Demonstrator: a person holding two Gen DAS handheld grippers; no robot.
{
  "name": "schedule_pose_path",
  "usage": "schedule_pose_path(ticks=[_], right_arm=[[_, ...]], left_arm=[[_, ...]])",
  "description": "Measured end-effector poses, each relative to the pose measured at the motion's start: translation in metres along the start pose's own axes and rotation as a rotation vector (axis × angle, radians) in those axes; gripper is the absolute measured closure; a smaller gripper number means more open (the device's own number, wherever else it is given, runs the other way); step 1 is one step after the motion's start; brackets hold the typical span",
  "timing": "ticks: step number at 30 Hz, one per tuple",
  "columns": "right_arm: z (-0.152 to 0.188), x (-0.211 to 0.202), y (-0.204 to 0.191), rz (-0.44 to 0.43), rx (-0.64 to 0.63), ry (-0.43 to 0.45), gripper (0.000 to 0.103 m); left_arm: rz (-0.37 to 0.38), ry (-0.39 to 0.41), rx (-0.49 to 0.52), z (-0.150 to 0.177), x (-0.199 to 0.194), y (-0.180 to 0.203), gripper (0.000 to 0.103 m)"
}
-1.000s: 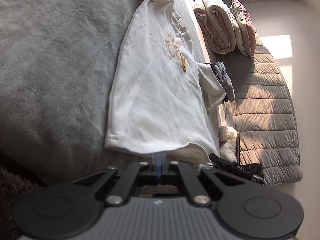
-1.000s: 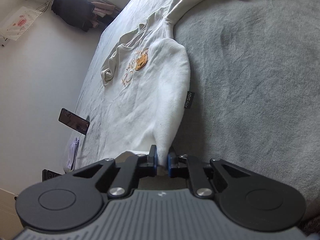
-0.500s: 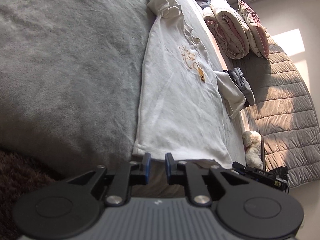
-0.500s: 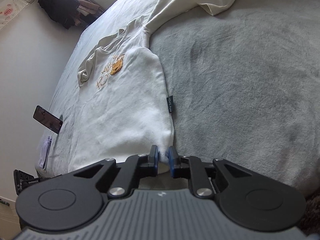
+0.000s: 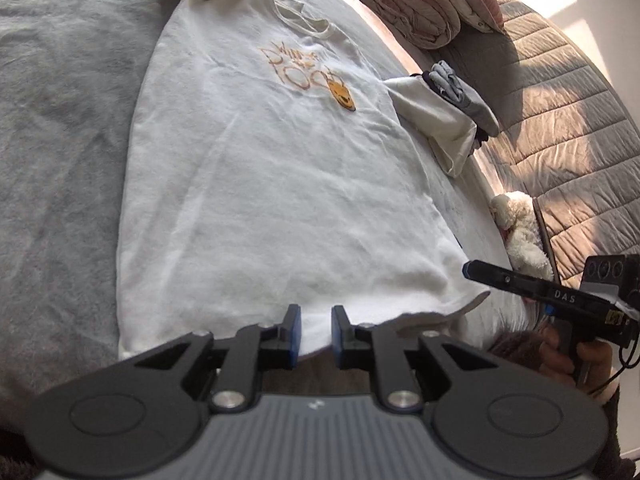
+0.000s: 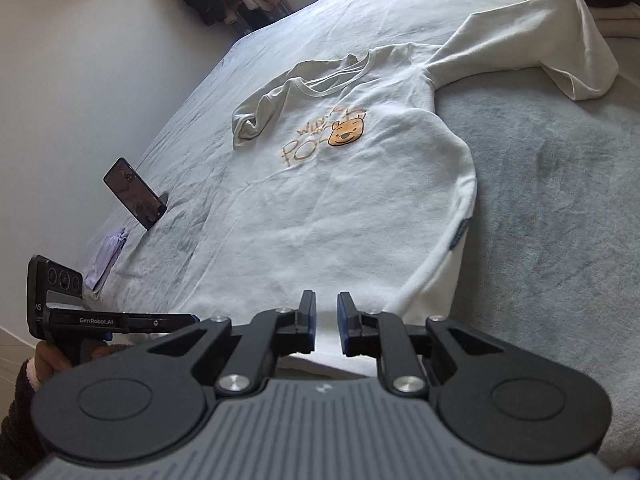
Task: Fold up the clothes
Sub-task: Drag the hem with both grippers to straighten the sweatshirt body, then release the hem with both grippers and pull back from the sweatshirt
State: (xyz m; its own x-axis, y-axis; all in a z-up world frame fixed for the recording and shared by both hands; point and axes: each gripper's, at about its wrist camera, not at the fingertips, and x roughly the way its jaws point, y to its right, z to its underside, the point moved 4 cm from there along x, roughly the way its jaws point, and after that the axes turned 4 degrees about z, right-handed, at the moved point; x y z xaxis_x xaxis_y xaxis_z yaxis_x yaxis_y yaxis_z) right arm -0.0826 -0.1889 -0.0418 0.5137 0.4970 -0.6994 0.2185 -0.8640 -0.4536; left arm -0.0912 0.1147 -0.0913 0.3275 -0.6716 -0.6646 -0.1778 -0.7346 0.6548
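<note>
A white sweatshirt (image 5: pixel 272 168) is lying flat, print side up, on the grey bed (image 5: pixel 60 128). Its long axis is running away from both tools: hem at the bottom of each frame, collar toward the top. One sleeve is stretching out to the upper right in the right wrist view; the other is lying bunched by the collar.

The left tool (image 5: pixel 313 330) is sitting at the hem near the bottom centre of its frame, jaws a narrow gap apart and gripping nothing, cloth showing between them. The right tool (image 6: pixel 325 326) is standing likewise at the hem's other end, beside the side seam, jaws parted and empty. Each is about equally near its own corner of the hem.

A second ago both were pinching the hem and the cloth was hanging taut and ridged; half a second ago the left had already let go while the right was gripping. Now both are released and the shirt is lying spread out.

A phone (image 6: pixel 134 192) is leaning upright on the bed at the left.
</note>
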Motion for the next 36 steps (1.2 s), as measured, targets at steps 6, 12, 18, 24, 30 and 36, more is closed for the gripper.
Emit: schedule_pose_path(ticks=[6,12,18,24,30,36], right_arm=[[0.007,-0.005,0.032,0.076,0.04,-0.022,0.078],[0.023,0.001,0.007,0.075,-0.129,-0.033,0.077],[0.04,0.01,-0.034,0.037,-0.353,-0.037,0.057],[0.057,0.024,-0.074,-0.027,-0.616,0.004,0.057],[0.064,0.045,-0.092,-0.07,-0.748,-0.029,0.058],[0.067,0.069,-0.09,-0.022,-0.819,-0.084,0.066]], left_arm=[[0.002,-0.037,0.042,0.012,-0.004,0.0,0.086],[-0.063,0.036,0.175,0.018,-0.022,0.013,0.078],[-0.164,0.065,0.49,0.032,-0.014,0.047,0.067],[-0.165,0.081,0.682,0.043,-0.004,0.068,0.067],[-0.162,0.021,0.747,0.045,0.013,0.071,0.067],[-0.152,-0.017,0.753,0.043,0.022,0.064,0.067]])
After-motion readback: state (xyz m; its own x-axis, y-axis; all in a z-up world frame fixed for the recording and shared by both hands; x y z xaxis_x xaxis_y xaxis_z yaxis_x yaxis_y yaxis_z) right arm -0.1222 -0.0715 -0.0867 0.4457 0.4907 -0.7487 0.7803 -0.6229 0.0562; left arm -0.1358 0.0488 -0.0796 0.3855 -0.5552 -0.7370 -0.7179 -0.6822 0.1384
